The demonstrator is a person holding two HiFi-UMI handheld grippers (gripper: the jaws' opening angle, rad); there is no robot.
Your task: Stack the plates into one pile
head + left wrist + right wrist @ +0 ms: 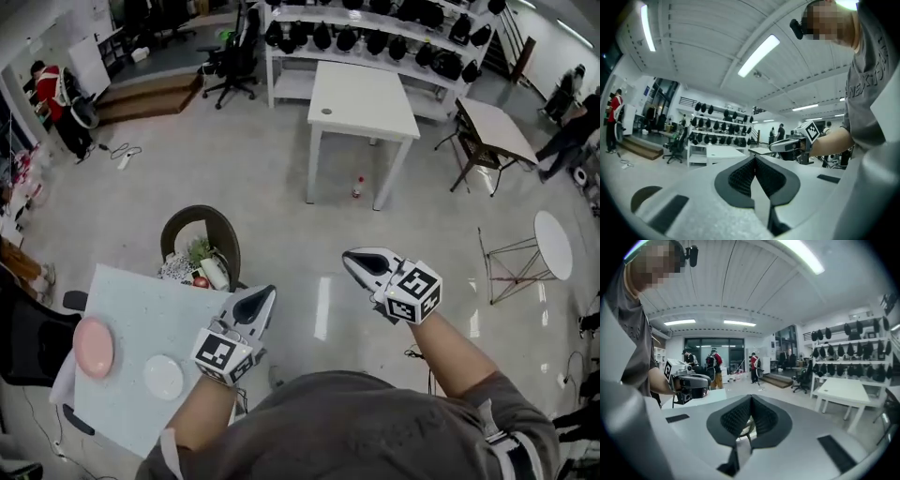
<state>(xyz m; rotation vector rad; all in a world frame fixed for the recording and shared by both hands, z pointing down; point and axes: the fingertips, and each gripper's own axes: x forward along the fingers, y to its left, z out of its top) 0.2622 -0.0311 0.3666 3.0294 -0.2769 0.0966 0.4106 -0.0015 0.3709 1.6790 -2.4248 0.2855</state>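
Note:
Two plates lie apart on the pale table [141,300] at the lower left of the head view: a pink plate [94,347] near its left edge and a smaller white plate [163,377] to its right. Both grippers are held up in front of the person's chest, over the floor and off the table. The left gripper [264,294] is shut and empty, its jaws meeting tip to tip [754,162]. The right gripper [351,257] is also shut with nothing in it [750,401]. Each gripper view shows the other gripper [787,145] [691,383] level beside it.
A dark round bin [202,246] with rubbish stands at the table's far corner. A white table [361,98] and shelves of black helmets [375,37] stand beyond. A round folding table [553,244] lies at the right. People stand at the room's edges.

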